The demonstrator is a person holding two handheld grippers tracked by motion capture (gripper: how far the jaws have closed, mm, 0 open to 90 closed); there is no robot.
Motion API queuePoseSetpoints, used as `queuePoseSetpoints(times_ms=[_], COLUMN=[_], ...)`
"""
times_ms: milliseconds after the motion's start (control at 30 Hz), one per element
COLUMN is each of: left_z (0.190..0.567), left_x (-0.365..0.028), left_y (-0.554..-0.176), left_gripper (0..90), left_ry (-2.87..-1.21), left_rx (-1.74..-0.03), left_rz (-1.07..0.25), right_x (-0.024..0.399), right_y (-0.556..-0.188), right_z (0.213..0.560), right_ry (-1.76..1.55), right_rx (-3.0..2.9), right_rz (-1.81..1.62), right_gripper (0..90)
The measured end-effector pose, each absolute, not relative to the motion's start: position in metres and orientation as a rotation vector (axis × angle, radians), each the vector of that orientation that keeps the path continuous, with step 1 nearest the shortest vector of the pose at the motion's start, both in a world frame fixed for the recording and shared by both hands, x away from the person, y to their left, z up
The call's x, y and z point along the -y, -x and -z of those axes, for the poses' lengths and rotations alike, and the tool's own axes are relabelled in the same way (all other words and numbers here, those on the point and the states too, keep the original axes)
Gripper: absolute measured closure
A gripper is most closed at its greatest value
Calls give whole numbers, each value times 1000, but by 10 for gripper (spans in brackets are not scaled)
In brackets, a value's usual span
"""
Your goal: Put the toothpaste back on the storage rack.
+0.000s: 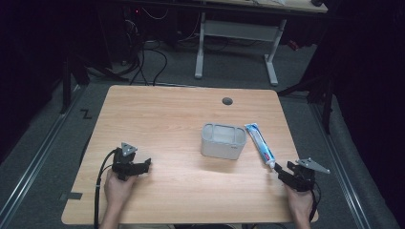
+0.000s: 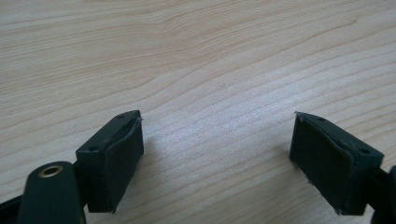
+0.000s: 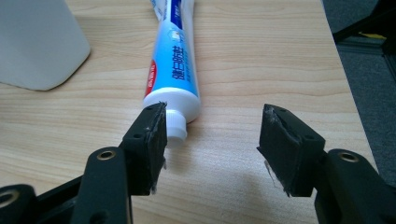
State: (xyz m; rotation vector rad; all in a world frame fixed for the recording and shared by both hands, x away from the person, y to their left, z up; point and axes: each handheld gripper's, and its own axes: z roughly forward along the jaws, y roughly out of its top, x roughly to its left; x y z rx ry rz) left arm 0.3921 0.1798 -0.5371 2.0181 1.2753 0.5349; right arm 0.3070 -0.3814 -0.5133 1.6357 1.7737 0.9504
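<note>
A white and blue toothpaste tube (image 1: 260, 143) lies on the wooden table (image 1: 167, 119), just right of a pale grey box-shaped holder (image 1: 223, 140) with open compartments on top. My right gripper (image 1: 279, 171) is at the tube's near end, open. In the right gripper view the tube (image 3: 173, 70) points its white cap at me; the cap sits right beside the left jaw, off to the side of the gap of my right gripper (image 3: 215, 121). The holder (image 3: 37, 42) stands at the upper left there. My left gripper (image 1: 145, 164) rests at the table's front left, open over bare wood (image 2: 217, 128).
A round cable hole (image 1: 227, 101) sits near the table's far edge. The table's right edge (image 3: 345, 70) runs close beside my right gripper, with grey floor beyond. Another desk's white legs (image 1: 236, 33) and cables stand behind the table.
</note>
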Motion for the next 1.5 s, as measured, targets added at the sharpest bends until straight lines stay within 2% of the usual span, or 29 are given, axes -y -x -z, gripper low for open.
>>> queuePoseSetpoints(times_ms=[733,1300,1500], left_z=[537,537,537], left_x=[-180,-180,-180], left_y=[-392,-392,-392], left_gripper=[178,179,179], left_ry=[-2018,-2018,-2018], left_rx=[-1276,-1276,-1276], left_rz=[-535,-536,-536], right_x=[363,353,345], right_y=[-303,-312,-321], right_z=[499,489,483], right_ry=[-1546,-1502,-1481], right_rx=[-1849,-1865,-1879], right_rz=[-968,-978,-960], right_gripper=[414,487,488])
